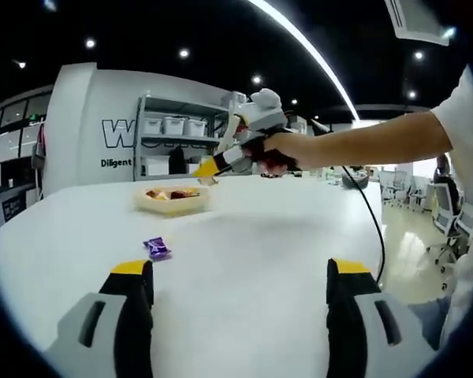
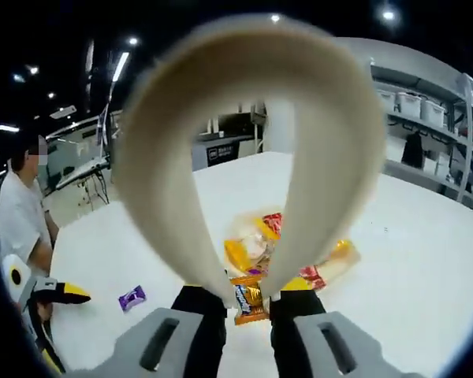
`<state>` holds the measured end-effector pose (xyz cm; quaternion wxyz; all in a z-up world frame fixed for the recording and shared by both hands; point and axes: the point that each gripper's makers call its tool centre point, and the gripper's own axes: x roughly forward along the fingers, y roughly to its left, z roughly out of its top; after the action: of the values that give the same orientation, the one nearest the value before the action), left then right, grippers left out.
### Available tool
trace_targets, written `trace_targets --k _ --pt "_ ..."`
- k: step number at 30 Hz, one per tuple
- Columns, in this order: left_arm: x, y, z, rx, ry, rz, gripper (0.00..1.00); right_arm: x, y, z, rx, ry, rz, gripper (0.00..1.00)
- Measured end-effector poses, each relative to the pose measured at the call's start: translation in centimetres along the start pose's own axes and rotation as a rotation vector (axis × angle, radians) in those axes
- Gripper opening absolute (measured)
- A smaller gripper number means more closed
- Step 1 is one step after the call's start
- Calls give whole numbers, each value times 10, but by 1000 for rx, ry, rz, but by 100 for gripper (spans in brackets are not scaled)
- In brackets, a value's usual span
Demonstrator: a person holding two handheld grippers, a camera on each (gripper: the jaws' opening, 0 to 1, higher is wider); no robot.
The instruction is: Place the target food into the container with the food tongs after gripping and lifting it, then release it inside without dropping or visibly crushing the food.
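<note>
Desk (image 1: 260, 236) space is wide and white, and most of it is bare. In the left gripper view, the left tongs (image 1: 240, 272) stand wide open at the bottom and hold nothing. Just past the left jaw lies a small purple candy (image 1: 156, 247), flat on the desk, well apart from the bowl (image 1: 172, 198). The bowl sits farther back, with bright wrapped sweets in it. To the right of the bowl and above it, a hand (image 1: 280, 150) holds the right tongs (image 1: 207, 168) in the air. On the far right the desk edge curves away, with floor and chairs beyond.

In the right gripper view, the left tongs (image 2: 55, 293) show low on the left, near the desk edge. The purple candy (image 2: 132, 298) lies beside them on open desk. In the middle, the right tongs (image 2: 248, 295) are squeezed nearly closed on the two ends of a bendy beige loop (image 2: 165, 157). A wrapped sweet (image 2: 251, 316) shows at those ends; I cannot tell if it is gripped. The bowl (image 2: 343, 252) lies under the loop. Bare desk stretches off to the right.
</note>
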<state>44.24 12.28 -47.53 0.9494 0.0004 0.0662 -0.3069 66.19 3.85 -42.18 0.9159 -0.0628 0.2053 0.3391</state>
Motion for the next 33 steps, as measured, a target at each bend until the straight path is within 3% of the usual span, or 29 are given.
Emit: trace_targets --k 7,14,26,33 --pt "0 -2 -1 -4 5 -5 90 9 -17 -2 31 0 -27 13" --pt "1 0 -1 -17 3 -4 89 33 -31 -4 101 15 -40 13" --pt "2 -2 -2 -12 13 -15 86 63 -46 -20 84 72 -56 14" --pt "1 -3 -3 -20 18 -23 85 61 -47 -17 78 54 -61 17"
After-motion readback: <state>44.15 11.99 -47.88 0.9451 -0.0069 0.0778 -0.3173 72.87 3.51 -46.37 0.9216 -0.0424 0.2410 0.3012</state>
